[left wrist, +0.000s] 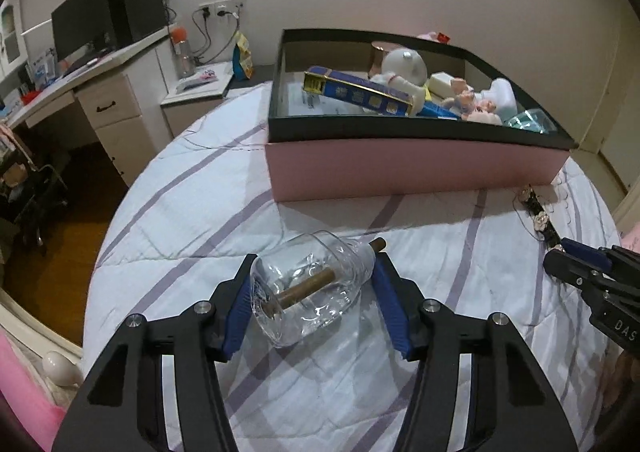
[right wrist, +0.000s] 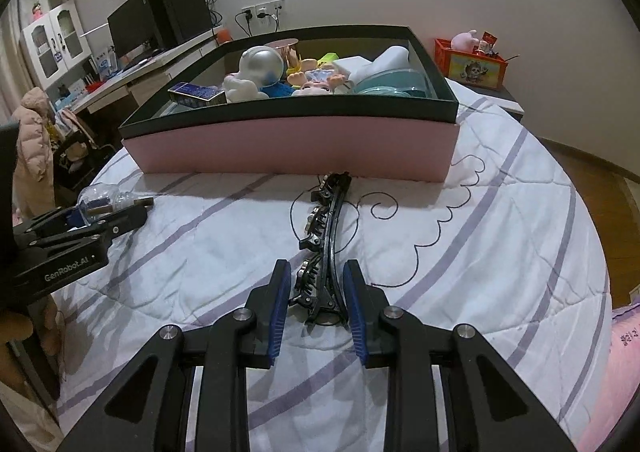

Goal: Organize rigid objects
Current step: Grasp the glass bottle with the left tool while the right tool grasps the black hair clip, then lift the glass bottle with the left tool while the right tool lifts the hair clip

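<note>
A clear glass bottle with a cork stick inside lies on its side on the striped quilt. My left gripper is shut on it, one blue pad against its base and the other at its shoulder. The right wrist view shows this bottle at the far left in the left gripper. A long black hair clip lies on the quilt, pointing at the pink box. My right gripper is shut on the clip's near end. The left wrist view shows the right gripper by the hair clip.
The black-rimmed pink box on the bed holds several toys, a blue carton and white containers. A desk with a monitor stands to the left, and a red crate is behind the box. The quilt falls away to wooden floor at both sides.
</note>
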`<move>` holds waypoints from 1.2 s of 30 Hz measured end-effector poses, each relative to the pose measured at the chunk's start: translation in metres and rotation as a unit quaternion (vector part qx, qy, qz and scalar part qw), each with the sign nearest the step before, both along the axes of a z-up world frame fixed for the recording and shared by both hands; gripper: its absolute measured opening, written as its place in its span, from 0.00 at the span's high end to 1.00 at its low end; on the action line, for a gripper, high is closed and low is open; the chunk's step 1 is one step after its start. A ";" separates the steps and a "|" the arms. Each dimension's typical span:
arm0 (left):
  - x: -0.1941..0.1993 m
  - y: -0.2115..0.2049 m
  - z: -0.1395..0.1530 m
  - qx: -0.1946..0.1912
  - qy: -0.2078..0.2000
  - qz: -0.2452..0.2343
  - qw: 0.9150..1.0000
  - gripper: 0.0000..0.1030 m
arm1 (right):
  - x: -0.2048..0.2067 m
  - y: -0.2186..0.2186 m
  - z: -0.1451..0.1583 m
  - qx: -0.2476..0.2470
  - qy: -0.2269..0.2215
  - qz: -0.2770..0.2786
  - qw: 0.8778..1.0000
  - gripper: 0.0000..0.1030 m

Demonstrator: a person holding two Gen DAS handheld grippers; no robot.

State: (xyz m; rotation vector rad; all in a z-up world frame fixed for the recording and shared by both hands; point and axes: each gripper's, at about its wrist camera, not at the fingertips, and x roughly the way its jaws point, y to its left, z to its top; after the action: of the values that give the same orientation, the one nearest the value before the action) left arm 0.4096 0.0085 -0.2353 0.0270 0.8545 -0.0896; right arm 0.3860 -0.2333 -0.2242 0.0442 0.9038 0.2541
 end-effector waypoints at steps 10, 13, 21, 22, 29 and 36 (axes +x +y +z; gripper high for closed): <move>-0.019 -0.012 0.004 -0.010 -0.002 -0.017 1.000 0.44 | 0.010 0.015 0.000 -0.035 -0.004 -0.004 0.999 0.64; -0.022 -0.018 0.006 -0.012 -0.004 -0.025 1.000 0.44 | 0.011 0.019 -0.001 -0.055 -0.009 -0.004 0.998 0.70; -0.041 -0.023 0.026 -0.025 -0.035 -0.026 0.999 0.44 | -0.011 0.008 0.024 -0.010 -0.068 0.000 0.998 0.81; -0.045 -0.024 0.032 -0.029 -0.043 -0.026 0.998 0.44 | -0.017 0.008 0.031 -0.006 -0.078 0.000 0.997 0.81; -0.086 -0.025 0.087 -0.052 -0.141 -0.012 0.989 0.44 | -0.074 0.016 0.099 0.011 -0.191 0.003 0.982 0.81; -0.130 -0.034 0.139 -0.038 -0.222 -0.004 0.974 0.44 | -0.113 0.037 0.143 0.006 -0.249 0.019 0.968 0.81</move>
State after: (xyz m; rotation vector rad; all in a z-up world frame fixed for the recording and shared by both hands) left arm 0.2793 -0.0250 -0.0963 -0.0221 0.4039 -0.1182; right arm 0.2729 -0.1958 -0.0816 -0.0254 0.4026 0.2904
